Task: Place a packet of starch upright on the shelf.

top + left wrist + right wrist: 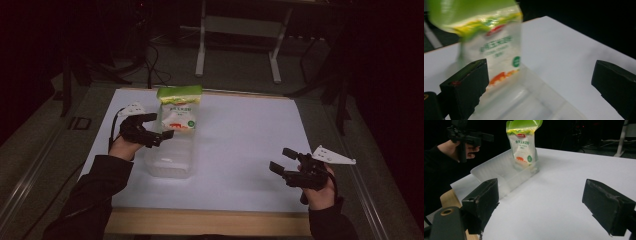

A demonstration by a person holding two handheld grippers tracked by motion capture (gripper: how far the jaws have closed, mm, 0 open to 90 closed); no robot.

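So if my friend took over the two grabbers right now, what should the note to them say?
Left gripper: open, jaws apart beside the pouch, holding nothing.
Right gripper: open, empty, off to the right over bare table.
Green-topped pouch: standing upright at the far end of the clear plastic bin, which sits left of centre on the table.
Done: the pouch is in the bin.
Left: probably just check it stands steady and draw the left gripper away; nothing else is waiting on the table.

Green-topped clear pouch (178,111), black claws

White table (250,150), metal stand (240,30) behind.
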